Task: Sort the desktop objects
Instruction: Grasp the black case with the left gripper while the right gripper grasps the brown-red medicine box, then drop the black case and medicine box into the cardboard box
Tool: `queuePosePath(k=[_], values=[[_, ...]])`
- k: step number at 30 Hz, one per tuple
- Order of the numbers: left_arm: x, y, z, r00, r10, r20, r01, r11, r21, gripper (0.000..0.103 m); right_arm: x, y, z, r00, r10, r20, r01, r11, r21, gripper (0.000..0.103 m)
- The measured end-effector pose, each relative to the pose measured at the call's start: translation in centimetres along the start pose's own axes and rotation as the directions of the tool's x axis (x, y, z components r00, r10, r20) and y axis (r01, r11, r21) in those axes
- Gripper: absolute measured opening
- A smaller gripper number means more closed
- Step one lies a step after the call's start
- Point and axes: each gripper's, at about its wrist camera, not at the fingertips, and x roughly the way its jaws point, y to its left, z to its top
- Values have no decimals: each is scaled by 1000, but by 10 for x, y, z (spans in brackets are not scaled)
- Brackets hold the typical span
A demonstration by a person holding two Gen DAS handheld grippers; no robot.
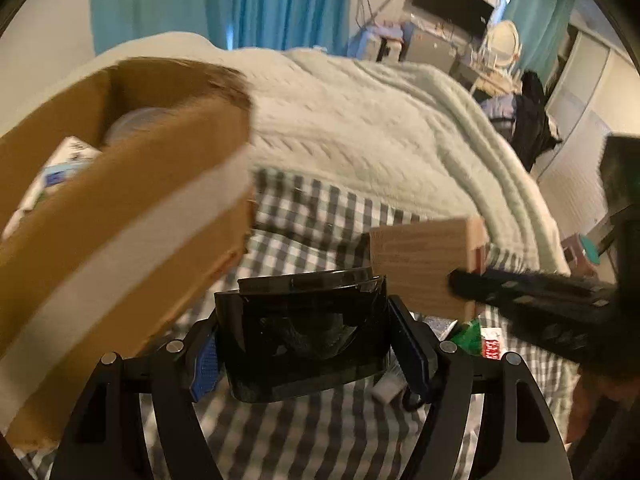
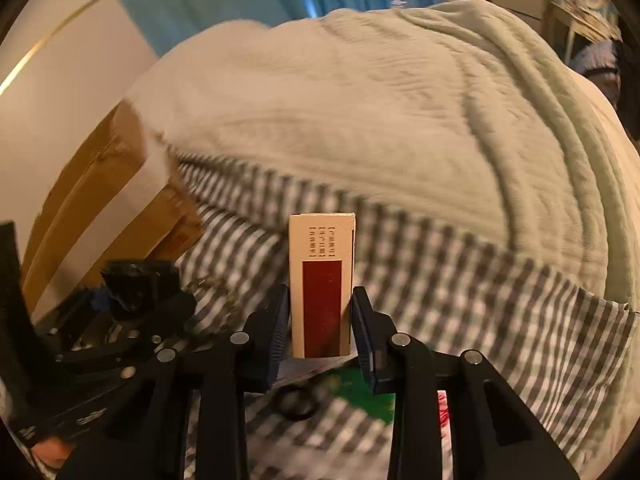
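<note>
Cardboard box (image 1: 120,184) already holds items; we carry two more, left gripper (image 1: 304,344) clamping a dark case (image 1: 304,344), right gripper (image 2: 322,320) a carton (image 2: 322,280) (bits remain on the checked sheet (image 1: 304,432)).

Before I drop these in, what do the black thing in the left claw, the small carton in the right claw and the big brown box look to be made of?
Black case: likely hard plastic, glossy, since it shows sharp reflections.
Small carton: thin printed paperboard, matte cream with a dark red panel and crisp folded edges.
Big brown box: corrugated cardboard, matte brown, with a pale tape strip along its side.
</note>
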Motion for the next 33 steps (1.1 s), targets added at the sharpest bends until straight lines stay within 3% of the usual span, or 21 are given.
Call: queuePosePath(k=[5, 10, 18, 22, 25, 29, 33], values=[[-18, 27, -2, 999, -39, -6, 38, 998, -48, 75, 15, 16, -9, 995, -79, -62, 79, 997, 10, 32], [-29, 41, 5, 991, -134, 0, 133, 989, -68, 75, 14, 16, -7, 988, -125, -93, 126, 992, 13, 28], [-55, 22, 31, 989, -128, -73, 127, 992, -15, 75, -48, 32, 10, 975, -198, -106, 202, 979, 37, 28], [-101, 22, 56, 988, -152, -15, 152, 988, -29, 75, -103, 60, 23, 971, -235, -29, 236, 972, 13, 28], [-149, 36, 80, 991, -119, 55, 120, 993, -9, 75, -144, 88, 41, 976, -212, 51, 212, 977, 14, 28], [-202, 79, 105, 992, -68, 111, 71, 997, -28, 75, -190, 143, 67, 982, -108, 155, 113, 993, -25, 28], [-230, 132, 123, 987, 24, 158, -9, 996, -94, 75, -204, 201, 86, 978, -16, 209, 43, 991, -125, 28]])
